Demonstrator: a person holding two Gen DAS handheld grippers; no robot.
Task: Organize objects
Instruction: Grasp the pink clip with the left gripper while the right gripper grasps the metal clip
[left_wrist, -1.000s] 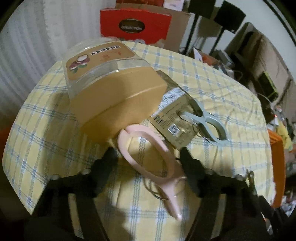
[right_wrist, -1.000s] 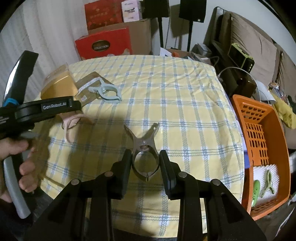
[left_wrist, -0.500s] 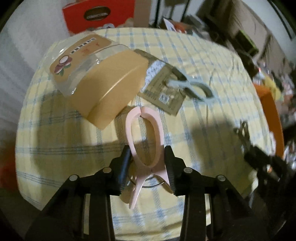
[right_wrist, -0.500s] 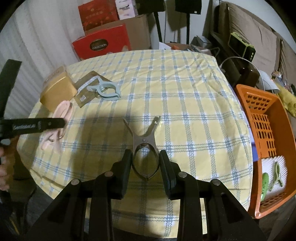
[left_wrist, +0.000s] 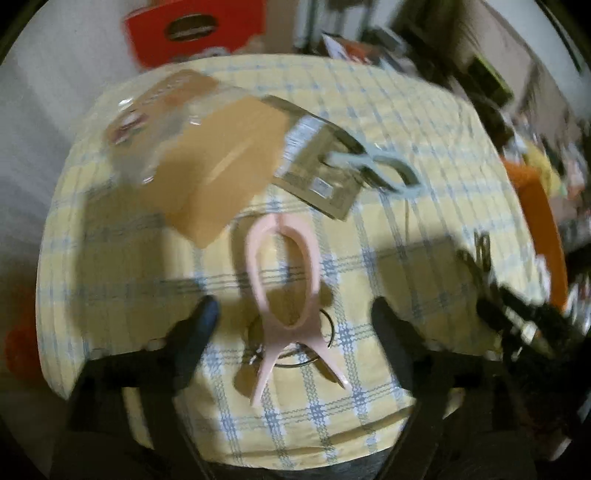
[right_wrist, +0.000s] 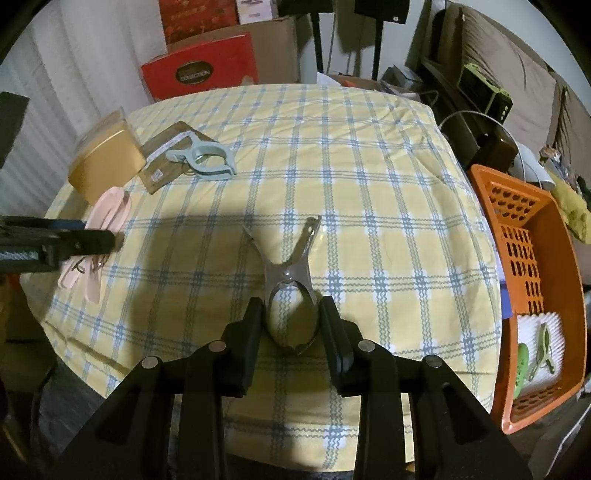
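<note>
The left hand-held gripper (left_wrist: 291, 314) hangs over the near edge of the desk (right_wrist: 369, 177), which is covered with a yellow checked cloth. Its jaws are opening, and the pink clip (left_wrist: 284, 291) lies flat on the cloth between them, free of both fingers. Just behind the pink clip stands a tan box (left_wrist: 218, 170), and beside it a brown card (left_wrist: 317, 173) lies with a pale blue clip (left_wrist: 380, 170) on it. The right hand-held gripper (right_wrist: 291, 321) is clamped on the loop end of the metal clip (right_wrist: 290, 291), whose two handles point away over the cloth. At the right side of the desk stands an orange basket (right_wrist: 532, 266) with green clips (right_wrist: 535, 358) inside.
</note>
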